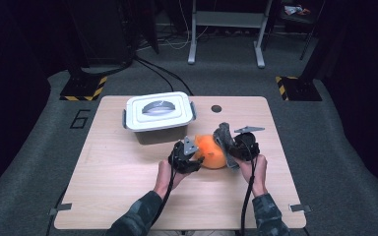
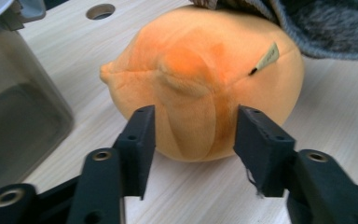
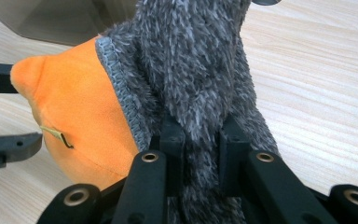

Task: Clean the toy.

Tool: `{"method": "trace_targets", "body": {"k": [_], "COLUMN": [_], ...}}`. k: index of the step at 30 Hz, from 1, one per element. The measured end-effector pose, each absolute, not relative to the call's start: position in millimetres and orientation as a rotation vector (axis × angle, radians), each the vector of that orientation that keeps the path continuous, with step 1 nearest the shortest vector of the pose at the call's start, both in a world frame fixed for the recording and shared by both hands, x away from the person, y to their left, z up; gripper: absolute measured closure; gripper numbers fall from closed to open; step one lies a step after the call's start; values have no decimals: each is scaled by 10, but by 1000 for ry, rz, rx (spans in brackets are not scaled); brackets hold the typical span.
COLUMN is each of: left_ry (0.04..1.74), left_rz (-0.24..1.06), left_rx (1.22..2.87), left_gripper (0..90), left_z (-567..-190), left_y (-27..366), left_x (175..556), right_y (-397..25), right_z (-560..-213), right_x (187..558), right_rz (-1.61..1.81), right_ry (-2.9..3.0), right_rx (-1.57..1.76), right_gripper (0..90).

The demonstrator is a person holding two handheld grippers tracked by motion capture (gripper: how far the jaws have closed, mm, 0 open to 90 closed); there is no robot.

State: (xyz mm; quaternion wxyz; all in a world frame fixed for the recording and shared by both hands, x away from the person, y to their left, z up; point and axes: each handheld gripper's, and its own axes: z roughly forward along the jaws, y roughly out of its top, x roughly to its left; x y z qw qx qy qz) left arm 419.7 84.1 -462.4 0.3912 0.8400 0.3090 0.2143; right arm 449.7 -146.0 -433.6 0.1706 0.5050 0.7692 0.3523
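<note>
An orange plush toy lies on the wooden table between my two grippers. A grey fuzzy cloth drapes over its right side. My left gripper is open, its jaws standing just in front of the orange plush toy on either side of it without clamping. My right gripper is shut on the grey fuzzy cloth, which rises bunched between its jaws against the orange plush toy. The left gripper sits left of the toy and the right gripper right of it.
A grey plastic box with a white latched lid stands just behind the toy; its translucent wall is close on the left. A round hole is in the table near the far edge. Bare tabletop lies left and in front.
</note>
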Motion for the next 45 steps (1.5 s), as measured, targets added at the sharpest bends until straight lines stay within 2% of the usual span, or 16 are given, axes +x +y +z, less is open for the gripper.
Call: {"method": "trace_targets", "body": {"k": [4,8,10,16,20,31,36,45], "left_ry": [774,785,776,770,778,838,870,881], "left_rz": [593,588,594,613,550,240,254,326], "left_rx": [2140,2153,2164,2143,2116,2015,2035,2103], "left_gripper": [429,412,458,750,814,831,822,803], "left_z": [-4684,-4725,-4771,-4775,-4733,-4478,-4522,-4566], "left_y": [793,752,697,654,676,797,781,779], "left_x": [4159,4175,4187,4201,4212,4254,4299,4308], "right_y": [-1446,-1439,-1436,-1489,-1567,-1560,-1363,-1007], "right_z": [-4329,-4329,-4329,-4313,-4252,-4006,-3942,-4097], "right_x": [4502,4502,4502,4484,4432,4273,4254,4360], "right_rz": [999,1000,1001,1016,1039,1132,1145,1035], "right_ry": [2182,2180,2181,2166,2137,2123,2165,2231], "right_rx": [1441,1435,1432,1433,1440,1384,1314,1259], "right_gripper": [757,757,757,757,757,756,755,754]}}
